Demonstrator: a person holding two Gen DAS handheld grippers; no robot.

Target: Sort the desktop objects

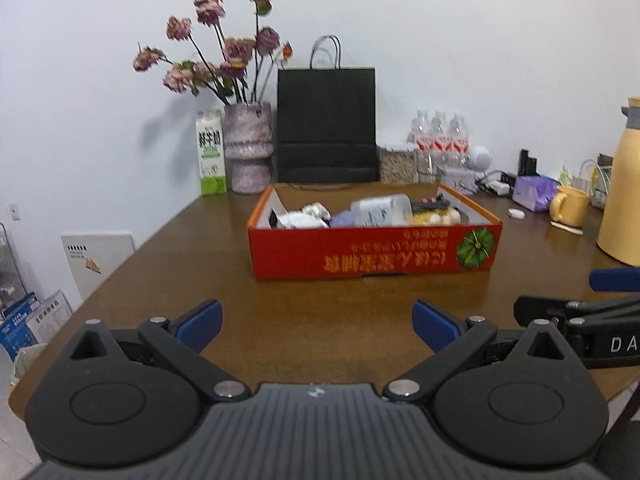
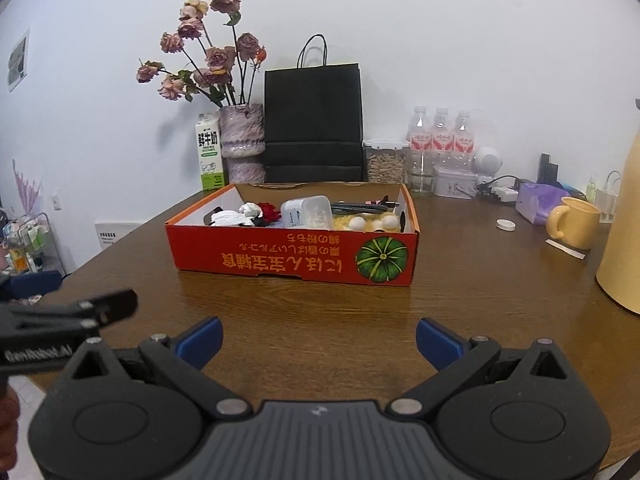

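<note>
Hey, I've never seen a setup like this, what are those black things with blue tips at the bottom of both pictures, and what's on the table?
Those are two handheld grippers, one in each of a person's hands, each carrying a wide-angle camera that looks along its two blue-tipped fingers. One picture comes from the left gripper, the other from the right gripper. Both are open and hold nothing, hovering over the brown wooden table. Ahead sits a shallow red cardboard box with a green pumpkin print, holding mixed small items. Behind it stand a black paper bag, a vase of dried pink flowers and a green-and-white milk carton. A yellow mug is at the right.
</note>
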